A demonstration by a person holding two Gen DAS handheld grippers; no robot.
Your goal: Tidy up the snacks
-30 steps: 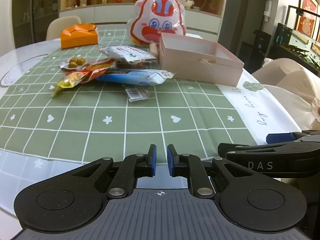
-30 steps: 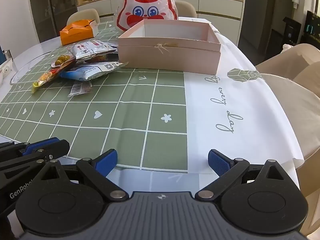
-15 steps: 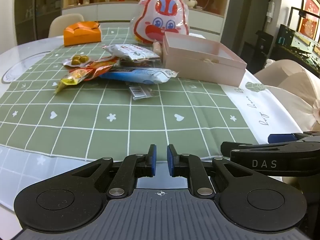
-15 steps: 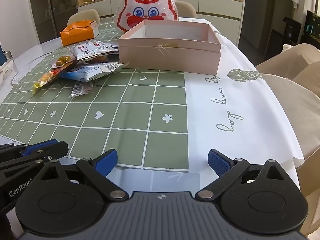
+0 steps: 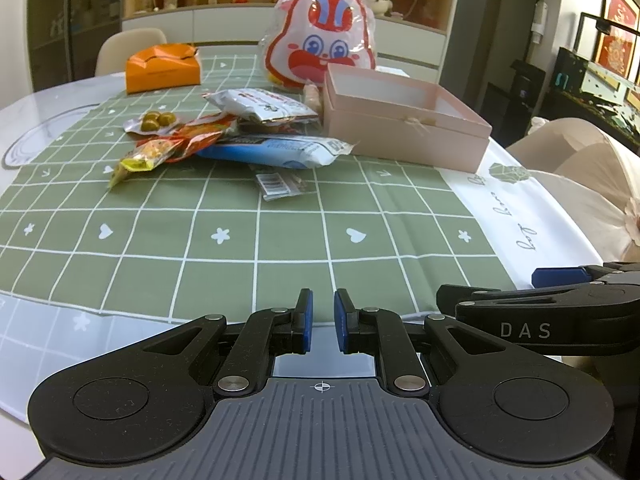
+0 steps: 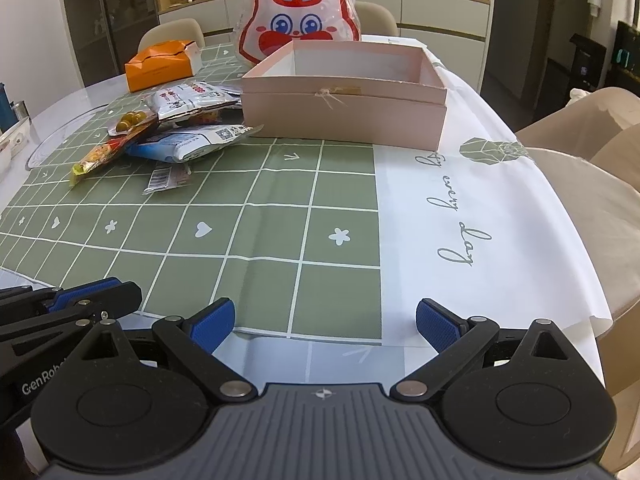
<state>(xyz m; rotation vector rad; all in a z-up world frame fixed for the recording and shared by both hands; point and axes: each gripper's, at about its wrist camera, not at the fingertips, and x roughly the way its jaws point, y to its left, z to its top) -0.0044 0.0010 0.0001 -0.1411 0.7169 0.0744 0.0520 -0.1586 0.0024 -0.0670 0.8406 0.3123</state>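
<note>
Your left hand-held gripper [image 5: 323,322] is nearly clenched, just a thin gap btwn the blue pads, nothing in it. Right hand-held gripper [image 6: 325,322] is spread wide, also holding nothing. Both sit at the near edge of the table [image 6: 480,216], well apart from the snack pile [image 5: 240,136]. Pile's on the green checked cloth, just left of the open pink box [image 6: 344,96], w/ a bunny bag [image 5: 320,46] behind it.

Black left gripper [image 5: 323,322], blue-padded jaws, silver rivets.
</note>
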